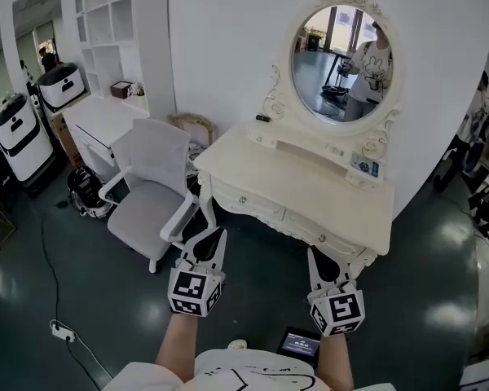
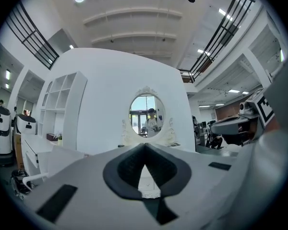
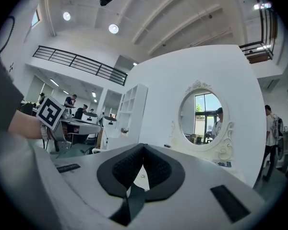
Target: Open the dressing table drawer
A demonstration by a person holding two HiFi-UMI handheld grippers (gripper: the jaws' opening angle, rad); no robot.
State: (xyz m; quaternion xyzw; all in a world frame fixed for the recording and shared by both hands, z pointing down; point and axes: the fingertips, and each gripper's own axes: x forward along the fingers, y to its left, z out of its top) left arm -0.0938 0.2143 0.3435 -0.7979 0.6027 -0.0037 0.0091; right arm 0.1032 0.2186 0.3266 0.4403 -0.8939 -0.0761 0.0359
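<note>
I judge this to be the approach: no drawer is open yet, and neither of my grippers touches the table [image 1: 310,190]. My left gripper [image 1: 214,236] has its fingers pinched together with nothing between them, and its own view shows only a thin slit below the closed tips. My right gripper [image 1: 318,257] is the same, narrow and empty. Both point level at the table front. The table stands ahead of me against the far wall, with its oval mirror [image 1: 341,62] above and a chair [image 1: 151,190] to its left. Two drawers sit side by side under the top. The left drawer [image 1: 246,202] lies just beyond and a little right of my left tips, and the right drawer [image 1: 322,236] lies just beyond my right tips. Each has a small knob at its middle; the left knob [image 1: 243,199] is near my left tips but clearly apart from them. Next, I think, one gripper has to spread its fingers, come forward until the knob sits between the pads, close on it, and pull straight back toward me. The knob is small, so the aim must be careful, or the pads will close on air or slip off.
</note>
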